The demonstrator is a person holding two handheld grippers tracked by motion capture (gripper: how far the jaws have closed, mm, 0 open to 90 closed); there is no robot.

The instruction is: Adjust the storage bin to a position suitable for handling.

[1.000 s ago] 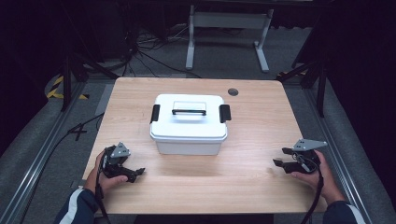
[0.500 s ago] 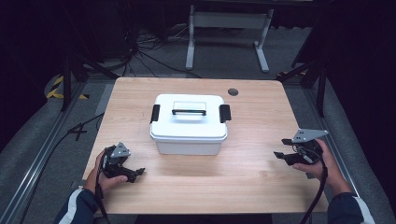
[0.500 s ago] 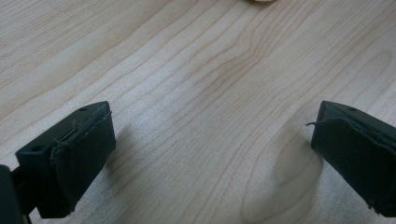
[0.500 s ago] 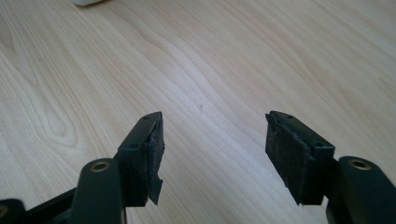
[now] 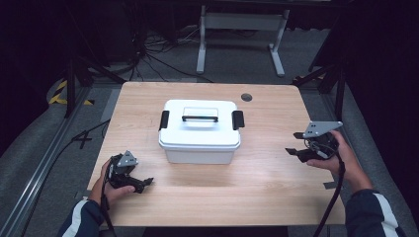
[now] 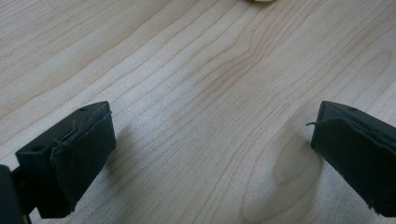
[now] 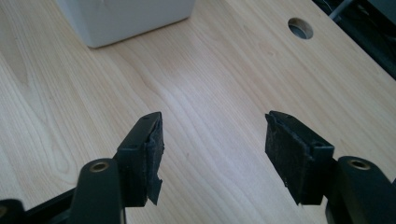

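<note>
White box cut off by the top edge in the right gripper view, only a lower corner visible; lid, handle and latches out of frame there. Left gripper view: small pale object clipped at the top edge, too little to identify. Left gripper jaws cropped by the bottom and side edges. High view: person's forearms run off the bottom edge; box contents hidden under the closed lid; background floor mostly dark, cables hard to trace.
</note>
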